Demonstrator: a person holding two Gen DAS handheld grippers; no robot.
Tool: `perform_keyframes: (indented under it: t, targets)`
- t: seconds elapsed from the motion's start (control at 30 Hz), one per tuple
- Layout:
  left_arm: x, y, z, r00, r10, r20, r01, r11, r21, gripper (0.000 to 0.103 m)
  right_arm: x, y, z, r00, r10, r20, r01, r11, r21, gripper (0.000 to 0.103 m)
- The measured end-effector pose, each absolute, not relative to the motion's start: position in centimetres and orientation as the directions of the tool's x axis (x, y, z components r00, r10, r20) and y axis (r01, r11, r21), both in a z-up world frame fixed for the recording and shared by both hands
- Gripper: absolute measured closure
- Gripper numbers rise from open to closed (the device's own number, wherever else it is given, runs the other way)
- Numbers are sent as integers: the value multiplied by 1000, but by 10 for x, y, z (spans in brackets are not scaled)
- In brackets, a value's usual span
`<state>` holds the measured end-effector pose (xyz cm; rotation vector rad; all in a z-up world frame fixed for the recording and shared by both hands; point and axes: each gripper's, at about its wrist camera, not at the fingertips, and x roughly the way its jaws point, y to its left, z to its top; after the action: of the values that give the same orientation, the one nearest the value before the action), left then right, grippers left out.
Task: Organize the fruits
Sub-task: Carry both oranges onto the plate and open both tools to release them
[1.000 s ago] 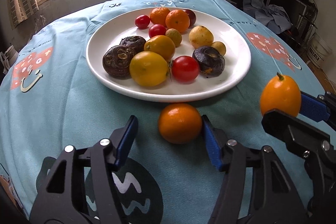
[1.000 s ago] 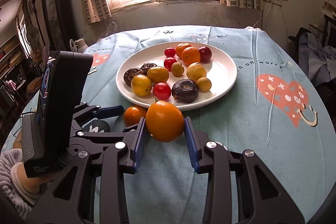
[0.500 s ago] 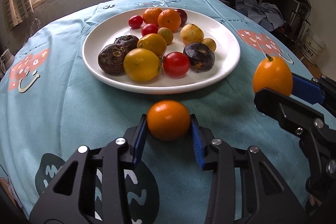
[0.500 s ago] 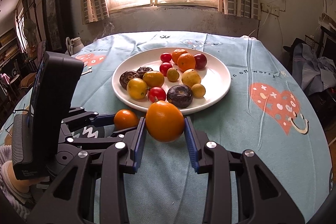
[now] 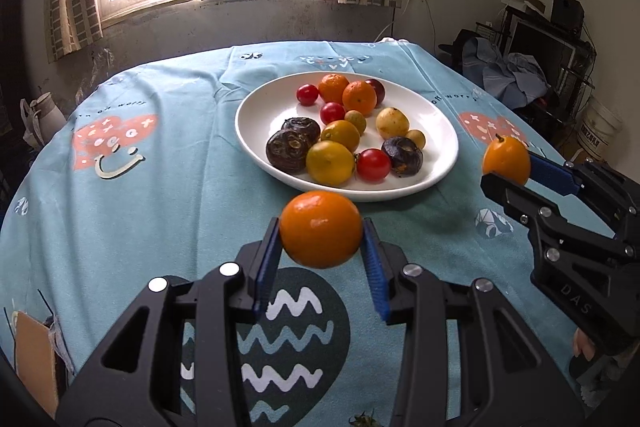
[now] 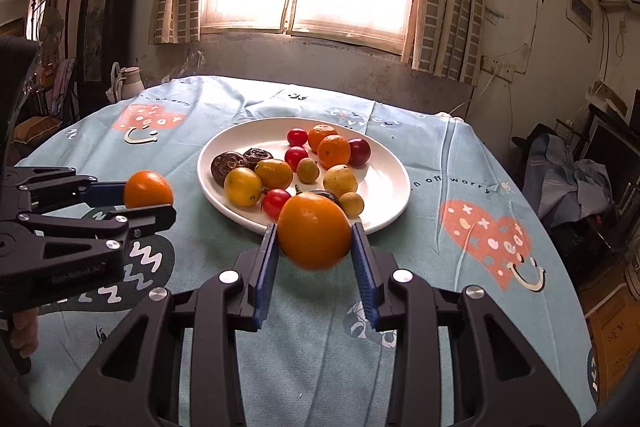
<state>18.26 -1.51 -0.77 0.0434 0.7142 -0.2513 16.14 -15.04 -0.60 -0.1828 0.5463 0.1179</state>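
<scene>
Now both carries are underway: left gripper (image 5: 321,255) clamps a mandarin (image 5: 321,229), right gripper (image 6: 315,254) clamps a stemmed orange fruit (image 6: 315,231); next, releasing both onto the white plate (image 5: 440,167).

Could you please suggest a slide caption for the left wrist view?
Left gripper lifts an orange near the fruit plate; right gripper holds another.

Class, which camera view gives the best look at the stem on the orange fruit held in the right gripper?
The left wrist view: the stemmed orange fruit shows side-on in the right gripper, stem clear on top. The right wrist view shows it large but no stem.
</scene>
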Motion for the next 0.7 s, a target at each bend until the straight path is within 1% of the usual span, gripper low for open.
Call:
perform_keyframes:
  t: [0.07,0.2,0.23,0.4,0.47,0.53,0.7]
  targets:
    - [175,-9,-5,736,-207,-644,231,972,-47,63,161,-152,-5,836,114,-537,-192,977,-92,67]
    - [153,3,-9,729,-208,-652,224,973,-59,63,160,-158,-15,731,302,-612,-280,951,135,67]
    - [147,5,-12,721,-210,-660,230,972,-58,63,158,-158,-19,705,332,-627,-293,941,168,66]
    - [127,5,-22,666,-243,-705,286,956,-59,63,132,-148,-25,647,395,-652,-359,912,196,66]
    - [130,4,-14,671,-243,-700,299,953,-44,63,125,-155,-16,658,405,-635,-358,910,209,66]
    - [135,6,4,700,-229,-676,294,956,-19,63,120,-169,7,703,388,-596,-335,920,204,66]
    - [170,11,80,787,-204,-582,260,966,13,63,126,-210,87,830,328,-451,-266,944,198,66]
